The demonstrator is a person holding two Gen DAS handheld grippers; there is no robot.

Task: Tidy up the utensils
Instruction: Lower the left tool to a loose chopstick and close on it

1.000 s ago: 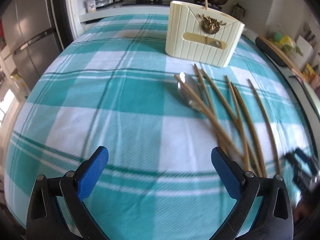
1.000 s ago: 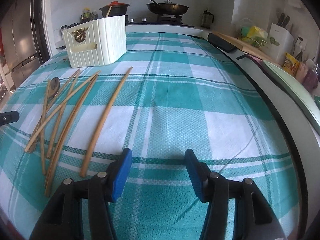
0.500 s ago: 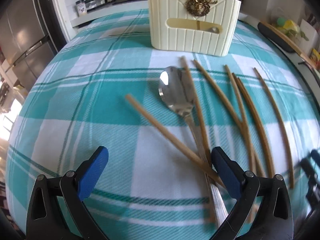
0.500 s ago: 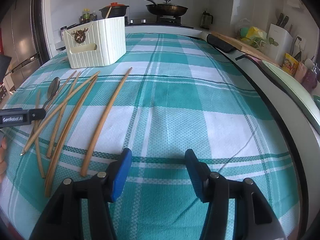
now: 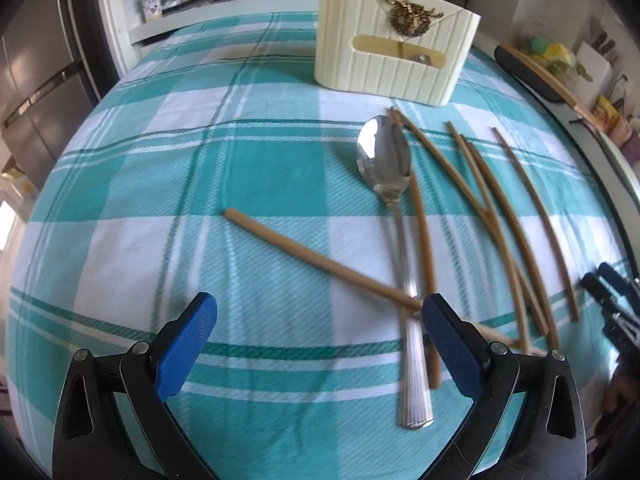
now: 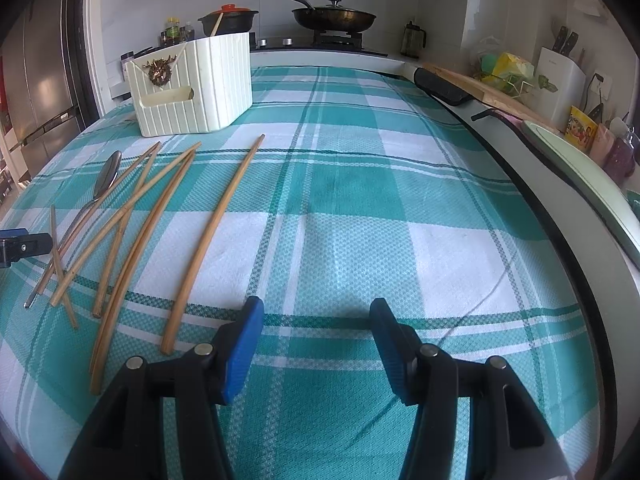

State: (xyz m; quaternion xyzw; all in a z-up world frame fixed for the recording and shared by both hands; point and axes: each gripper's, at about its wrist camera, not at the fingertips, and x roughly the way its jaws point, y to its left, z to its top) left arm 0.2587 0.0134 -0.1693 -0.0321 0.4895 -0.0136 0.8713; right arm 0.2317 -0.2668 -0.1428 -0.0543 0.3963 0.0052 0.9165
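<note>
A steel spoon [image 5: 394, 208] lies on the checked cloth among several bamboo chopsticks [image 5: 496, 208]. One chopstick [image 5: 320, 260] lies crosswise over the spoon's handle. My left gripper [image 5: 320, 344] is open and empty, low over the cloth, its right finger just beside the spoon handle. A cream utensil holder [image 5: 392, 40] stands beyond with a chopstick and a spoon inside. My right gripper [image 6: 316, 344] is open and empty, right of the chopsticks [image 6: 212, 236]. The spoon [image 6: 100, 192] and the holder [image 6: 192, 84] also show in the right wrist view.
A teal and white checked cloth [image 6: 360, 200] covers the table. Behind are a stove with a pan [image 6: 332, 16] and a pot [image 6: 228, 20], and a fridge [image 5: 36, 80] at left. A counter with a cutting board [image 6: 480, 84] and a knife block runs along the right.
My left gripper has moved forward and right to the spoon and chopsticks. One chopstick has swung out to the left, across the spoon handle. My right gripper has stayed still.
</note>
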